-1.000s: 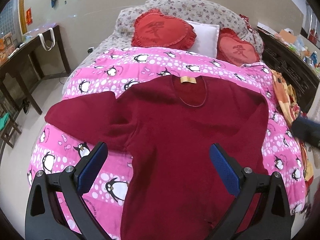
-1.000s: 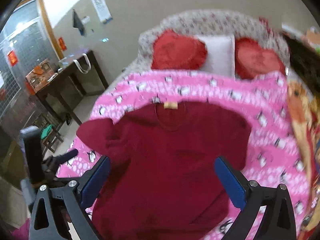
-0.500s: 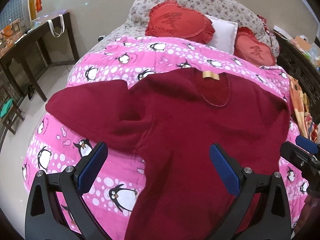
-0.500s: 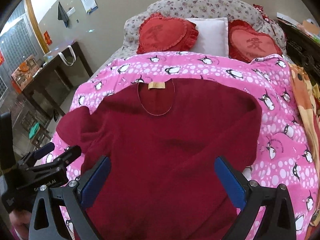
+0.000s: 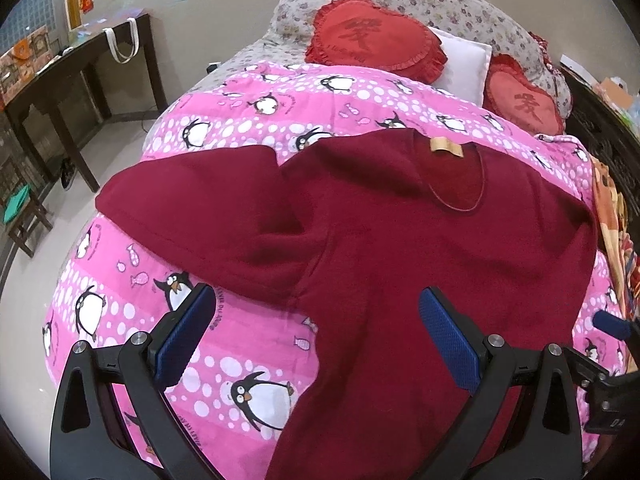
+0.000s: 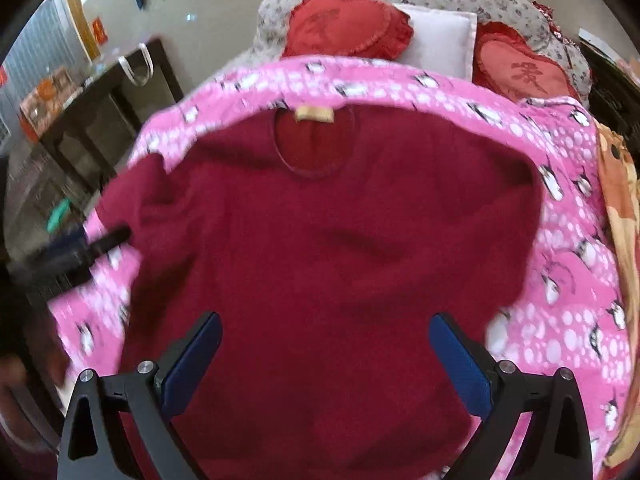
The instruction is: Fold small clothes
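A dark red sweater (image 5: 420, 248) lay spread flat on the pink quilt (image 5: 248, 132) of the bed, collar and tan label (image 5: 446, 146) toward the far pillows (image 5: 376, 46), one sleeve (image 5: 192, 200) stretched out to the left. The left gripper (image 5: 316, 332) hovered over the sweater's near left edge, fingers spread and empty. The right gripper (image 6: 326, 354) hung above the sweater's near middle, fingers likewise spread, holding nothing.
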Demonstrator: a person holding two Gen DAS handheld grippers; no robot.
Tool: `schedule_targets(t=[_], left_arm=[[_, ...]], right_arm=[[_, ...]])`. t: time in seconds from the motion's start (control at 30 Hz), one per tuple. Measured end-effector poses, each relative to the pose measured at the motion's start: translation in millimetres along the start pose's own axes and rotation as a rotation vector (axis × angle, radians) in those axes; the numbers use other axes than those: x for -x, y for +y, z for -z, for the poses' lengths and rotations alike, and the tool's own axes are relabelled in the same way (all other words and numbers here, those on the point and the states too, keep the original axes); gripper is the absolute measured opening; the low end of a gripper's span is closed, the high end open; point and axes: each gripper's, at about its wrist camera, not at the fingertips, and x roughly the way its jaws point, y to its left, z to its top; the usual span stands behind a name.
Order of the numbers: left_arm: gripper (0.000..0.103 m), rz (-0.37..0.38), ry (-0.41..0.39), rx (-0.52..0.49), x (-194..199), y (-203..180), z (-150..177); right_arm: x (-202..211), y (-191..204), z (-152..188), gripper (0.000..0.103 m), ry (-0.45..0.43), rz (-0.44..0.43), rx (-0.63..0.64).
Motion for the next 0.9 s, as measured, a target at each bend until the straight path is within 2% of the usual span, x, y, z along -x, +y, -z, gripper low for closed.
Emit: schedule_targets(t=[0.13, 0.27, 0.4, 0.6, 0.9], left_arm=[[0.102, 0.0, 0.02, 0.009, -4, 2, 3], [0.102, 0.009, 0.022, 0.007, 0, 2, 8], [0.102, -0.011, 0.013, -0.018, 7, 3, 10], [0.102, -0.028, 0.002, -0.001, 11, 13, 9], [0.102, -0.03, -0.007, 0.02, 9, 27, 1]], right_arm=[[14, -18, 8, 0.102, -0.013, 0.0, -0.045], [23, -20, 9, 0.102, -0.03, -0.008, -0.062], [17, -4, 5, 0.102, -0.013, -0.06, -0.059], [13, 25, -5, 0.102, -0.035, -0.066, -0.004], [-3, 38, -25, 0.102, -0.048, -0.042, -0.031]])
